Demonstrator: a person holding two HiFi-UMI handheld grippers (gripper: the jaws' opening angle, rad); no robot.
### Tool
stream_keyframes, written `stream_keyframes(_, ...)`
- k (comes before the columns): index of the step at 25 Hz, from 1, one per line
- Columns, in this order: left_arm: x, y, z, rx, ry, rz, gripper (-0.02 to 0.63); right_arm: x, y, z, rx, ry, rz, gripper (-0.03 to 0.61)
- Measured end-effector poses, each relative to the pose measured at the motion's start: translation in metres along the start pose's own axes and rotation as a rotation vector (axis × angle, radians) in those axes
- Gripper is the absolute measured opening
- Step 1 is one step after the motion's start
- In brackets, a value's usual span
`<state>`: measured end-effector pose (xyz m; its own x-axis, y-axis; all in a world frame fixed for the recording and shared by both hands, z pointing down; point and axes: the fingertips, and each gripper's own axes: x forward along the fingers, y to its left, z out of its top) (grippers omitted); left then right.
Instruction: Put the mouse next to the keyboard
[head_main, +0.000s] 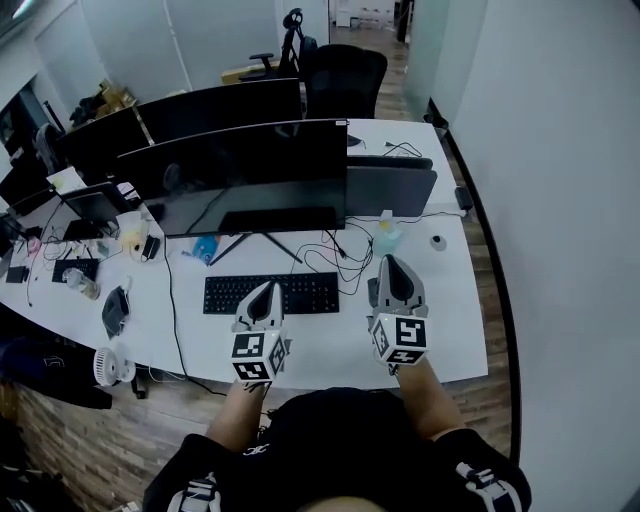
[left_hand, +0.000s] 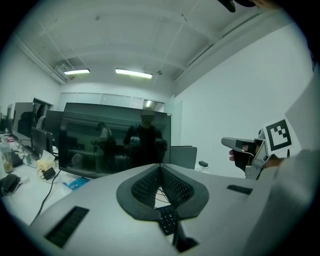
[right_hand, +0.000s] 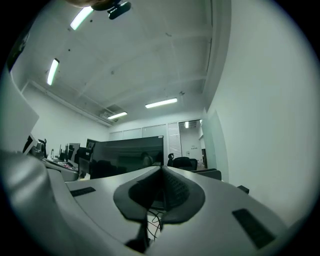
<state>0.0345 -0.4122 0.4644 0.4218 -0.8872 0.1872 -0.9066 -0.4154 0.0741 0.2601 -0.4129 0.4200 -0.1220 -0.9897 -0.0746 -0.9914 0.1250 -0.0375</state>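
Observation:
A black keyboard (head_main: 305, 293) lies on the white desk (head_main: 445, 330) in front of the big dark monitor (head_main: 245, 175). My left gripper (head_main: 268, 288) hovers over the keyboard's middle, jaws shut with nothing between them (left_hand: 160, 166); a few keys (left_hand: 167, 220) show below its tips. My right gripper (head_main: 392, 262) hangs to the right of the keyboard, also shut and empty (right_hand: 161, 169). A small round grey thing (head_main: 438, 241), possibly the mouse, sits far right on the desk, beyond the right gripper. I cannot tell its kind for sure.
Tangled black cables (head_main: 340, 262) lie between keyboard and monitor stand. A bottle (head_main: 386, 235) stands ahead of the right gripper. A closed dark laptop (head_main: 390, 185) sits behind. A small fan (head_main: 108, 366), a dark pouch (head_main: 115, 310) and clutter fill the left desk. The desk edge runs along the right wall.

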Motion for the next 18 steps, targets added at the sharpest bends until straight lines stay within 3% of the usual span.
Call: stream_keyframes(18,0.018,-0.013,0.003,0.010,0.005,-0.037,0.012,0.000,-0.012,-0.002,-0.005,0.007,-0.026,0.014)
